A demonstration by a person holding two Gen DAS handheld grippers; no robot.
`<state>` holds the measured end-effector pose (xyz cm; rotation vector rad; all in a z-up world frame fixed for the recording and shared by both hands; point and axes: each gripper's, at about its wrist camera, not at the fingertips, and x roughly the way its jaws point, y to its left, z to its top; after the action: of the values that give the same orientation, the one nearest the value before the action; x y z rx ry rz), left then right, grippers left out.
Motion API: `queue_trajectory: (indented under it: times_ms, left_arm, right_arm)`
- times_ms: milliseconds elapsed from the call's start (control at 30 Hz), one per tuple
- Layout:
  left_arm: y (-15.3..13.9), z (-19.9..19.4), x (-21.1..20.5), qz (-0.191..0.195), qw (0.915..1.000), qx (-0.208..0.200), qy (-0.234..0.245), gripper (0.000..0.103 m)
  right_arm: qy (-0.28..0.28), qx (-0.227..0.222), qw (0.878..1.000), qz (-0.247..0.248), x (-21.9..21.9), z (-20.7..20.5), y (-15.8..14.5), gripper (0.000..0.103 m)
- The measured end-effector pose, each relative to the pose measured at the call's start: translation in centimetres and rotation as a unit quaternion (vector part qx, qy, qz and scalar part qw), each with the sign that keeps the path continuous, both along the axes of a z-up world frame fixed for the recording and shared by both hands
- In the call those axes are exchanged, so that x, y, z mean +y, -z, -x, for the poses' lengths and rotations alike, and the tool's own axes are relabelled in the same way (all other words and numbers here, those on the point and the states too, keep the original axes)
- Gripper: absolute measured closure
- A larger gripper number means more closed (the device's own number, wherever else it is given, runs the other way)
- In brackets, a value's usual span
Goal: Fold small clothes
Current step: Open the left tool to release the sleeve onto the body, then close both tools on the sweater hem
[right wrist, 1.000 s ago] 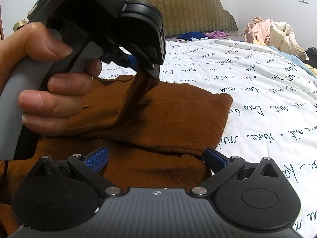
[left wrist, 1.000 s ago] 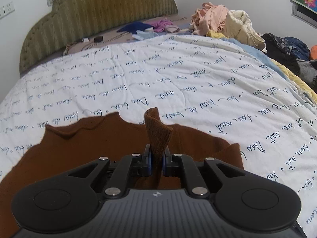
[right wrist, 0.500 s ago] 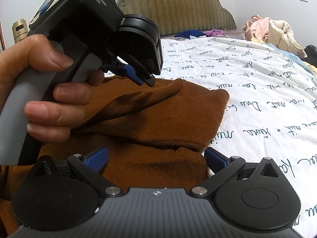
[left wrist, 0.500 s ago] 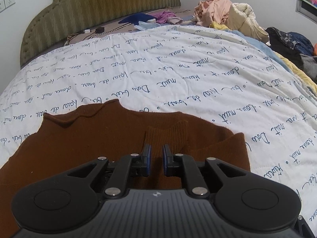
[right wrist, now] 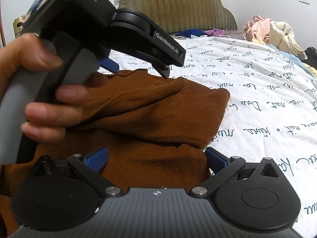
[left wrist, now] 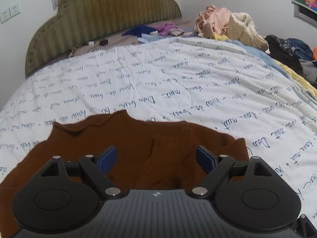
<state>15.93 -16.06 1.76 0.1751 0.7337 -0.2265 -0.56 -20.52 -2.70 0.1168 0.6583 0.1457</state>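
A brown knit garment [left wrist: 122, 140] lies on the white script-printed bedcover [left wrist: 178, 83], with a sleeve folded across its body. My left gripper [left wrist: 156, 158] is open wide just above the folded sleeve cuff and holds nothing. In the right wrist view the same garment [right wrist: 158, 111] lies folded, and my right gripper [right wrist: 156, 158] is open with brown fabric lying between its blue pads, not pinched. The left gripper's body [right wrist: 138, 39] hovers over the garment's far edge, held by a hand [right wrist: 45, 103].
A green padded headboard [left wrist: 103, 15] stands at the far end. A pile of pink and cream clothes [left wrist: 227, 25] and dark clothes [left wrist: 287, 49] sit at the bed's far right. Small items lie near the headboard [left wrist: 150, 31].
My left gripper was shut on the brown sleeve cuff and held it up; it lowered the cuff onto the garment, let go and opened wide. The right gripper stayed open.
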Motion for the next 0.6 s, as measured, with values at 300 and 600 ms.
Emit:
queue_trajectory:
  times_ms: [300, 600]
  left_arm:
    - [-2.1, 4.1, 7.9, 0.027, 0.9995, 0.003, -0.018, 0.016]
    - [-1.5, 11.7, 18.5, 0.028, 0.9935, -0.038, -0.104, 0.016]
  right_arm:
    - [0.015, -0.007, 1.0, 0.006, -1.2, 0.9, -0.1, 0.001]
    - [0.019, -0.013, 1.0, 0.008, -1.9, 2.5, 0.0, 0.001]
